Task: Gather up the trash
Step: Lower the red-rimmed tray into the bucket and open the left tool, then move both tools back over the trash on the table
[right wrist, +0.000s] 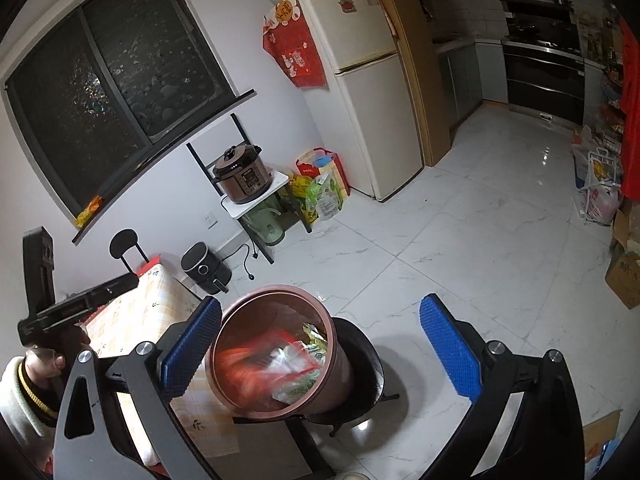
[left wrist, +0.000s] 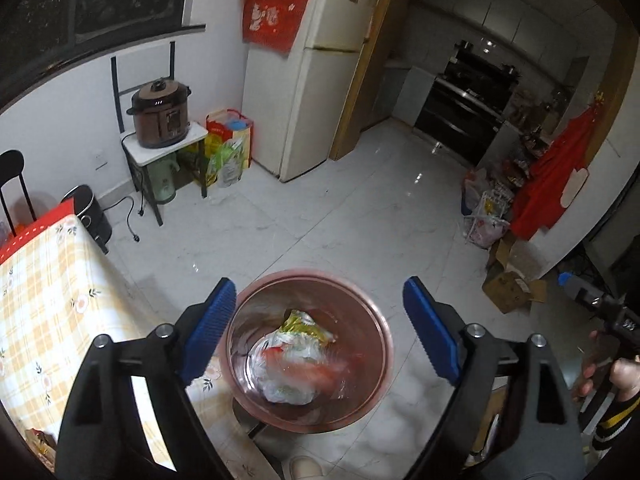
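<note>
A copper-pink trash bin [left wrist: 385, 344] stands on a black stool [right wrist: 370, 364] beside the table. Crumpled plastic bags and a yellow-green wrapper [left wrist: 298, 360] lie inside it, also seen as blurred trash [right wrist: 298, 368] in the right wrist view. My left gripper [left wrist: 318, 300] hangs open over the bin's mouth, blue pads [left wrist: 216, 320] wide apart with nothing between them. My right gripper [right wrist: 322, 308] is open too, just above and right of the bin rim [right wrist: 276, 290]. Each view shows the other gripper's black body at its edge, held by a hand [right wrist: 40, 364].
The table with a yellow plaid cloth [left wrist: 48, 300] lies left of the bin. A rice cooker [left wrist: 160, 114] on a small stand, an air fryer [right wrist: 202, 268], bags and a fridge [left wrist: 312, 80] line the far wall. Cardboard boxes [left wrist: 512, 288] sit at the right. White tiled floor lies between.
</note>
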The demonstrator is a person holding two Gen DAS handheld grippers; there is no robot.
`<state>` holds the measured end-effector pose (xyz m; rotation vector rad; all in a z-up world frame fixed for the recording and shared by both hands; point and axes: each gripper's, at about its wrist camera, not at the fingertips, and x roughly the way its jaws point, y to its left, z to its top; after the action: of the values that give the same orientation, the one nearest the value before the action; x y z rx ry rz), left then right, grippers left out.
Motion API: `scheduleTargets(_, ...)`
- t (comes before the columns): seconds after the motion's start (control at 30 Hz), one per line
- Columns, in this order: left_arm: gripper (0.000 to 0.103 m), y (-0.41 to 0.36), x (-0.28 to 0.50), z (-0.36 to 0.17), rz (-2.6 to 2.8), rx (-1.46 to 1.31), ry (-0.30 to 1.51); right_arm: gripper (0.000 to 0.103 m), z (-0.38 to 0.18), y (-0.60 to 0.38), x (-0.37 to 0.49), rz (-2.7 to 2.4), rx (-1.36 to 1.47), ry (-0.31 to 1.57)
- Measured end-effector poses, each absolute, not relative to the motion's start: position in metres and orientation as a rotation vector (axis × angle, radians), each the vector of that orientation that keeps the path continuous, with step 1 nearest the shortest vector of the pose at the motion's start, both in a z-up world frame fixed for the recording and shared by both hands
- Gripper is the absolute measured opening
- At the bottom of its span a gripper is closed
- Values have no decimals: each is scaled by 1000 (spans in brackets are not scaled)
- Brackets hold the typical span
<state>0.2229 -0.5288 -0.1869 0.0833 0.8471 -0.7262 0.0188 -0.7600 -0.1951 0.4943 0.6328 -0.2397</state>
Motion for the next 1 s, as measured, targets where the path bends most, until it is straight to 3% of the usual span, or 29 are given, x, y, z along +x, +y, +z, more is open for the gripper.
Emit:
scheduleTargets(0.03,94,-525,221,-182,-730,78,834,98,-194,-759,20,-238,495,630)
scheduleTargets(0.47,97,-406,207,-132,-531,-25,744,98,-173,-729,52,-156,461,613)
scheduleTargets(1.0,97,-104,141,-101,-49,-141,626,98,-151,-562,124,42,350,676)
